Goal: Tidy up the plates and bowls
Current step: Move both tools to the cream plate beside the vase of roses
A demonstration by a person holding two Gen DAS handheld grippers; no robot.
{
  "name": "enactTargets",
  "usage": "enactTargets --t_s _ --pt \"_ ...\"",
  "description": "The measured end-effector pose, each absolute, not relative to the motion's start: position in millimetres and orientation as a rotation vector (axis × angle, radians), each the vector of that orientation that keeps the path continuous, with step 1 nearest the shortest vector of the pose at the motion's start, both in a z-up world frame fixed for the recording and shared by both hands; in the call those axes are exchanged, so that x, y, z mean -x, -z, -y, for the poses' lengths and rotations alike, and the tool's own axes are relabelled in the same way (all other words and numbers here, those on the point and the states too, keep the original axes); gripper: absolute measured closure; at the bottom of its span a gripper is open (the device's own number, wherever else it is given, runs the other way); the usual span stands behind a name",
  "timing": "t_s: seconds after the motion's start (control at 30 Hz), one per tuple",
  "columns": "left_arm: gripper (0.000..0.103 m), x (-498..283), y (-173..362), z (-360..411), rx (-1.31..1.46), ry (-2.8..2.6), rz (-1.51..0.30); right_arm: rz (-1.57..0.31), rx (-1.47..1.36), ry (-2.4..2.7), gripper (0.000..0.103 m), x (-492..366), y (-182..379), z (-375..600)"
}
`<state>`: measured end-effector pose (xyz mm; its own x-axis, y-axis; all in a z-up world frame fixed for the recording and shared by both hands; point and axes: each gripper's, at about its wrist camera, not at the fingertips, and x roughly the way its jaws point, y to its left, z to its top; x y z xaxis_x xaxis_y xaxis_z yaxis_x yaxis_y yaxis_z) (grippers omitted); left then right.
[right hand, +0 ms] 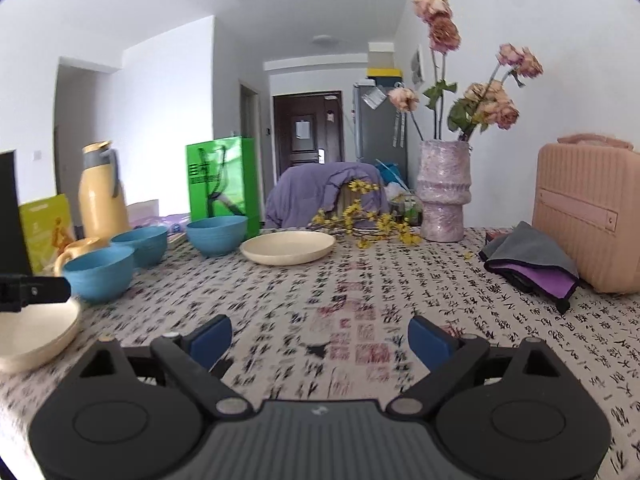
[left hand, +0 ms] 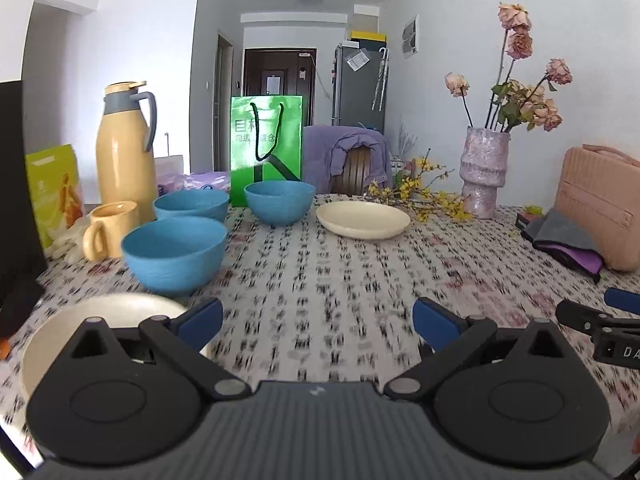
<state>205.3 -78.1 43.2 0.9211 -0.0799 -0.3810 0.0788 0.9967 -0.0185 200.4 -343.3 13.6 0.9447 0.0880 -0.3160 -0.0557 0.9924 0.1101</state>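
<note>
Three blue bowls stand on the patterned tablecloth: a near one (left hand: 175, 254) (right hand: 99, 274), one behind it (left hand: 191, 206) (right hand: 141, 245), and a far one (left hand: 279, 201) (right hand: 217, 234). A cream plate (left hand: 363, 219) (right hand: 289, 247) lies beyond the table's middle. A second cream plate (left hand: 80, 320) (right hand: 34, 330) lies near the left front, partly hidden behind my left gripper's body. My left gripper (left hand: 318, 322) is open and empty above the cloth, just right of that near plate. My right gripper (right hand: 320, 338) is open and empty too, further right.
A yellow mug (left hand: 108, 230) and yellow thermos (left hand: 126, 148) stand at the left, with a green paper bag (left hand: 266, 144) behind the bowls. A vase of dried roses (left hand: 484, 172), yellow flower sprigs (left hand: 424, 192), folded cloths (right hand: 532, 264) and a pink case (right hand: 592, 216) occupy the right side.
</note>
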Motion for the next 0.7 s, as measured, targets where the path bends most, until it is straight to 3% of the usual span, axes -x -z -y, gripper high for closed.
enactTargets --t_s 0.37,0.7 --pt "0.0 -341.9 -59.6 83.6 0.054 0.052 -0.471 -0.321 -0.142 -0.076 0.009 -316.2 -36.0 359.8" --pt "0.0 -483.7 -58.3 84.3 0.146 0.075 -0.553 -0.431 -0.264 -0.135 0.01 -455.7 -27.4 362.6"
